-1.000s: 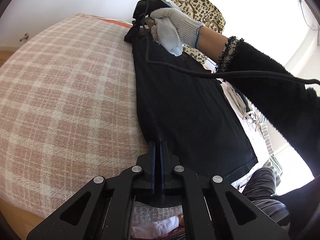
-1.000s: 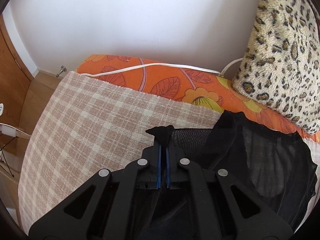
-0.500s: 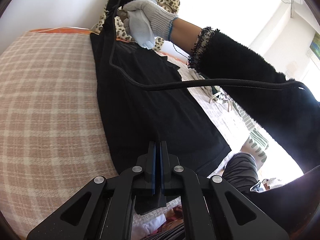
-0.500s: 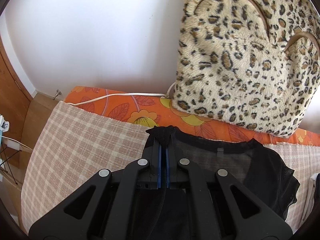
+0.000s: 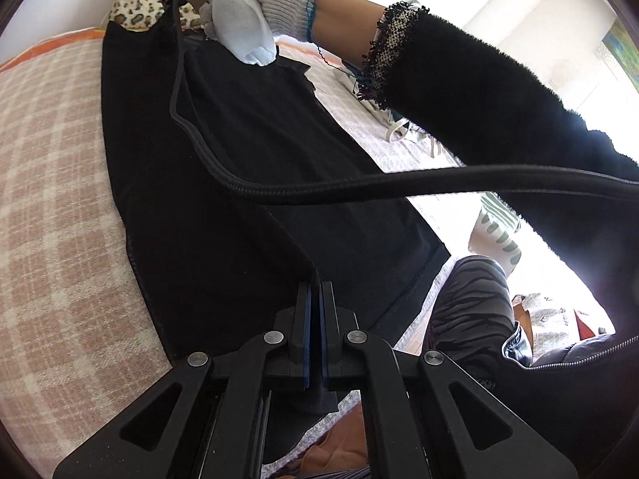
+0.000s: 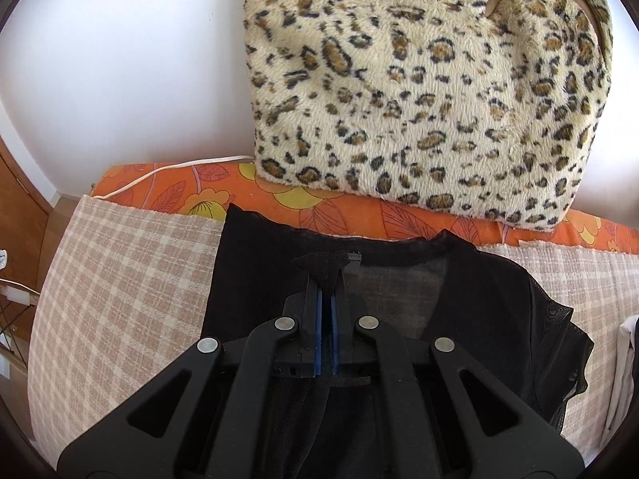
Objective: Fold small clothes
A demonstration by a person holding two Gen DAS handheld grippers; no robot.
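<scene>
Landmark: I place everything against the fluffy leopard-print cushion (image 6: 423, 92) that stands by the white wall.
Garment: one thin black top of half-sheer fabric (image 5: 247, 183), lying long on the pink and cream checked blanket (image 5: 52, 183), its neck end just below the cushion.
Left gripper (image 5: 315, 299): jaws together, clamped on the hem end of the top, far from the cushion.
Right gripper (image 6: 328, 279): jaws together, clamped on a pinch of black fabric at the neckline, just under the cushion.
Change: a second ago the cushion was at the side of the right view and the top lay off to the right; now the cushion fills that view and the neckline sits straight under it. Both grippers carried the garment sideways over the blanket.
Meaning: I judge that the top is now stretched and laid out; the real folding is not yet begun.
Count: two grippers, one gloved hand (image 5: 255, 4) in view, one black cable (image 5: 359, 187), one cushion, one garment in work.
Others: some light clothes (image 5: 403, 131) wait beyond the top; I cannot count them.
</scene>
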